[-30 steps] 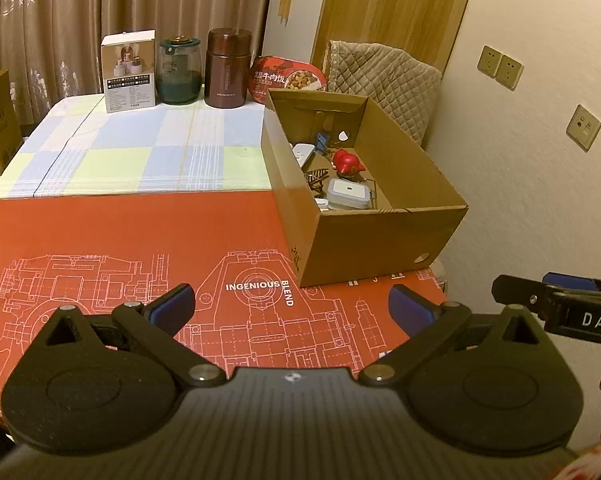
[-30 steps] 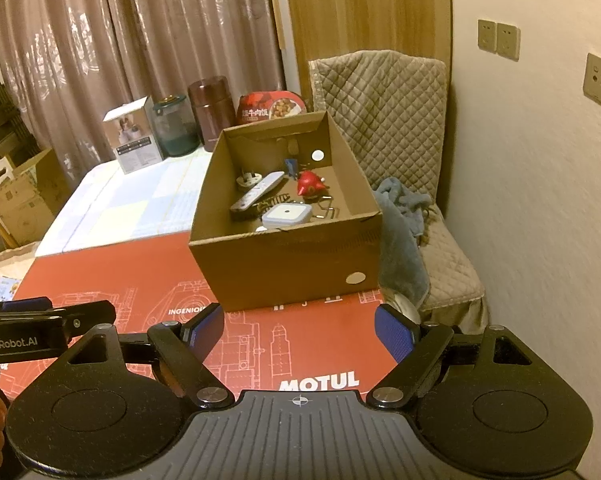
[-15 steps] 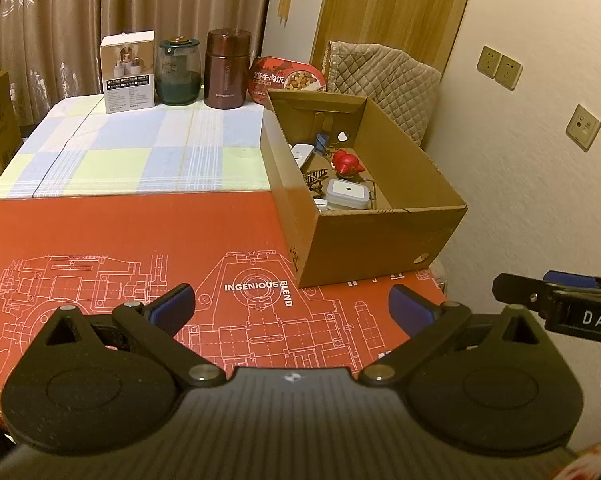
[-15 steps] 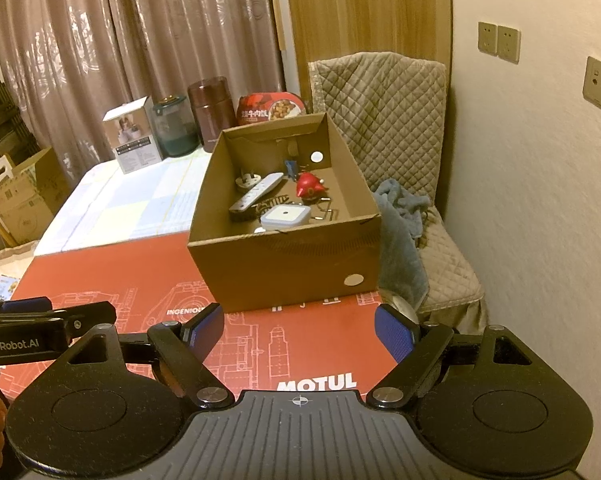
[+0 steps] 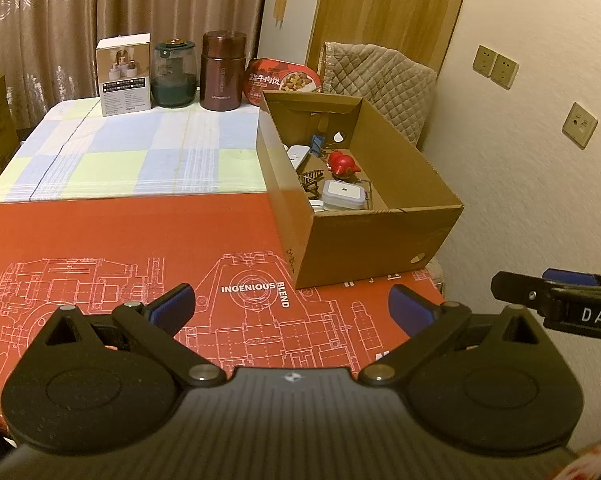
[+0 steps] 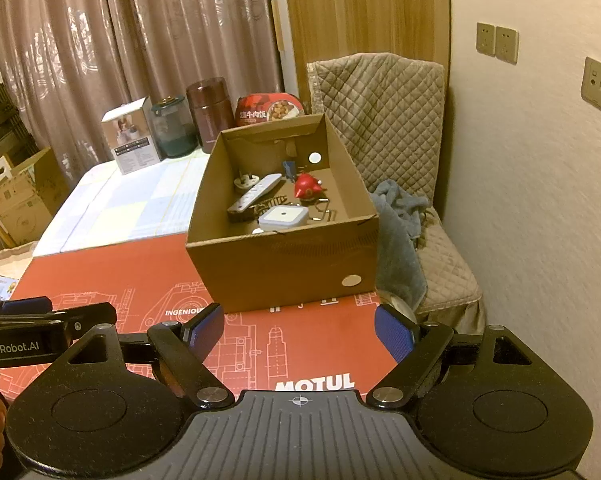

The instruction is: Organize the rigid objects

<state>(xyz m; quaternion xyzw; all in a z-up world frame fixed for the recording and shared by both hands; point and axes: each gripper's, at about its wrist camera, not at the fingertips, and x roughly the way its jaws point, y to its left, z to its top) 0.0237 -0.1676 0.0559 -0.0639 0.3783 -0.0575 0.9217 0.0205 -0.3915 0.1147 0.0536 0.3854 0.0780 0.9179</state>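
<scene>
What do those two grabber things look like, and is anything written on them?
Both are black plastic. The left gripper and the right gripper each have two angled arms with silver pins, big round discs, a ribbed grey body and blue textured pads at the fingertips. White letters on the side of the left one read "GenRobot.AI"; the right one shows "DAS", the rest cut off. No cables or sleeves show.
</scene>
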